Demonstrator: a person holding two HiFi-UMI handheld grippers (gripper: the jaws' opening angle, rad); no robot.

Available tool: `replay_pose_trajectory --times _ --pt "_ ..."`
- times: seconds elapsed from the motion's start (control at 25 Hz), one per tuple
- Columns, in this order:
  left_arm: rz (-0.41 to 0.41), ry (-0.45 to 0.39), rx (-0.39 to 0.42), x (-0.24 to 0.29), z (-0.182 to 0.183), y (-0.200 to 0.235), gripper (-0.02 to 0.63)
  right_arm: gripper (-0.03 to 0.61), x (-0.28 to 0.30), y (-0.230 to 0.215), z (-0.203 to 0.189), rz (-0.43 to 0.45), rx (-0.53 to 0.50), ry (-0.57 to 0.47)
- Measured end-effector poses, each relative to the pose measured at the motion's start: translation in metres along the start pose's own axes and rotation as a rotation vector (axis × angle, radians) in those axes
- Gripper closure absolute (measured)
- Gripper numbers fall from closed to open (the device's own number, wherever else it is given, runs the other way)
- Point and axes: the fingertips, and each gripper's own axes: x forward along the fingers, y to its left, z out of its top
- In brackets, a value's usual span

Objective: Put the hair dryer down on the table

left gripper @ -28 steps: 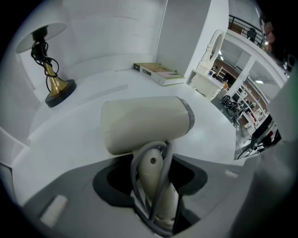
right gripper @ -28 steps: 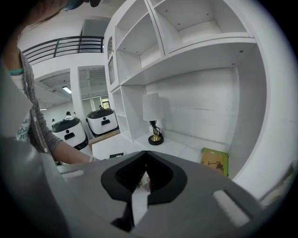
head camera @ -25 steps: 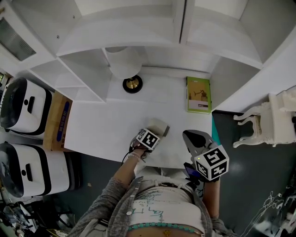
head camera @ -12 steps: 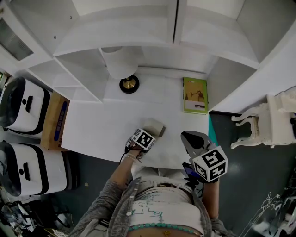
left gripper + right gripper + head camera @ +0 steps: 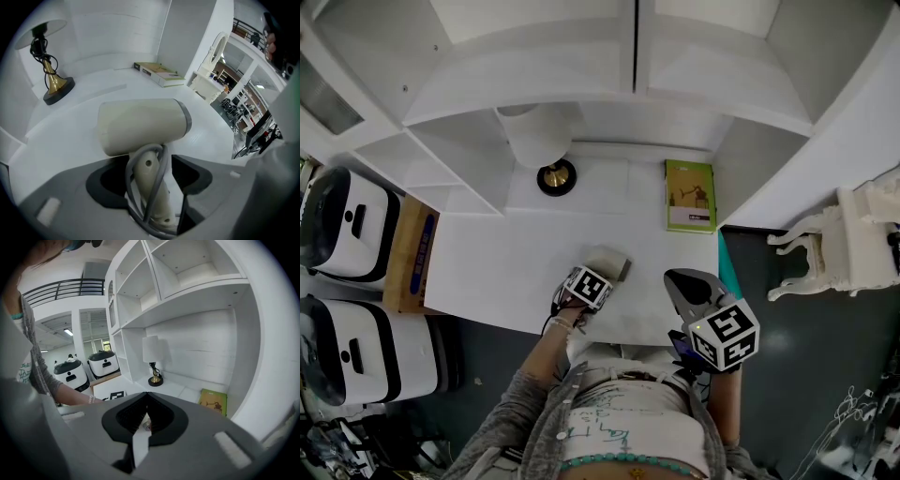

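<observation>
At white table [image 5: 502, 258] under shelves [image 5: 534, 89], left gripper [image 5: 151, 174] grasps hair dryer [image 5: 140, 124]; right gripper [image 5: 146, 400] clenched.

The left tongs [image 5: 596, 275] are carried forward on the outstretched left forearm [image 5: 546, 349], which is bare at the wrist and grey-sleeved above. Their jaws are closed on the handle of the hair dryer [image 5: 140, 126]. The right tongs [image 5: 682, 284] are held close to the body at waist level and point forward, jaws pressed together with nothing between them.
</observation>
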Motion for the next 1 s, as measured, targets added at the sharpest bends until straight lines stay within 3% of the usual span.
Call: replay_pose_trajectory --times 1.0 --pt "0.038 -0.046 -0.023 -0.032 -0.007 0.005 0.31 0.549 -0.002 0.01 0.0 -0.004 0.022 -0.02"
